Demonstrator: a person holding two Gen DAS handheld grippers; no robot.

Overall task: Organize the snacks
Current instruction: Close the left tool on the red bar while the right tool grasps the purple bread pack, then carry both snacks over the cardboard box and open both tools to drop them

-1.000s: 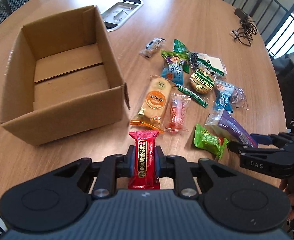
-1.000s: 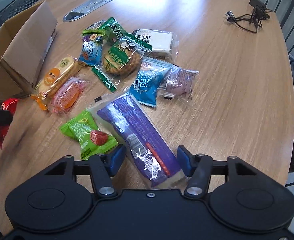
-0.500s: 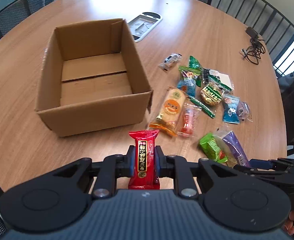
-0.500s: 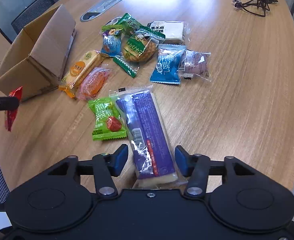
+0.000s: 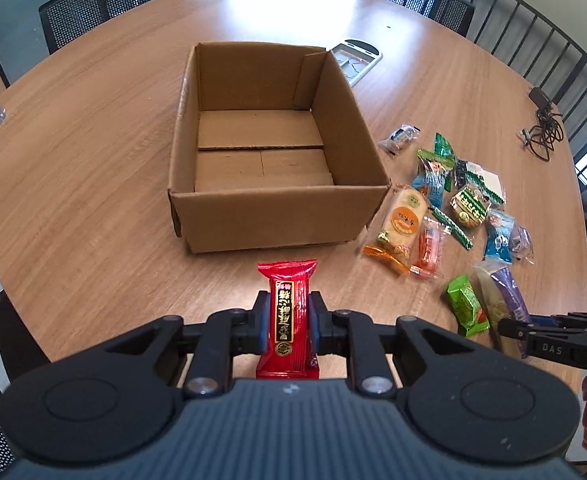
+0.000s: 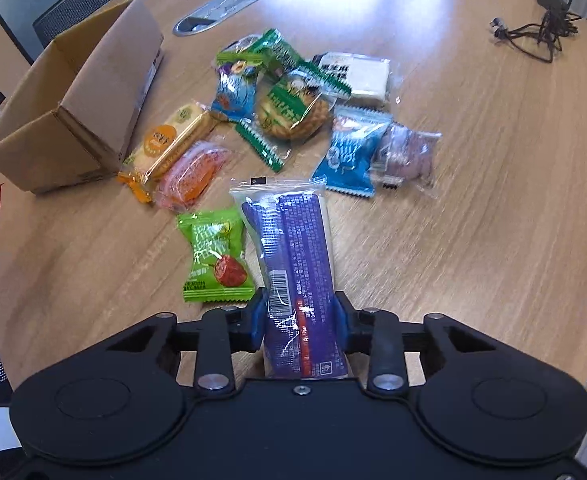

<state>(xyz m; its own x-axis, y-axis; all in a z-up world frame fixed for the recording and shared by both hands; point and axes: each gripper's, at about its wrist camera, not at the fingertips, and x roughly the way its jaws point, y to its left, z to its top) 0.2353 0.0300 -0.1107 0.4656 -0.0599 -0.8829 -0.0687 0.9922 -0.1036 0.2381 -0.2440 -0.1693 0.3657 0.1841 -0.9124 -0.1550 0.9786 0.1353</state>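
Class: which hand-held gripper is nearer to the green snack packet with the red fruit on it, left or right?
Right. The right hand-held gripper, shut on the purple packet, sits right beside the green packet. The left hand-held gripper, holding the red packet, is farther off, near the cardboard box.

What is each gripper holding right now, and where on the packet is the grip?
The left gripper pinches the red snack packet across its middle. The right gripper, whose jaws have just been closing, clamps the long purple packet near its near end.
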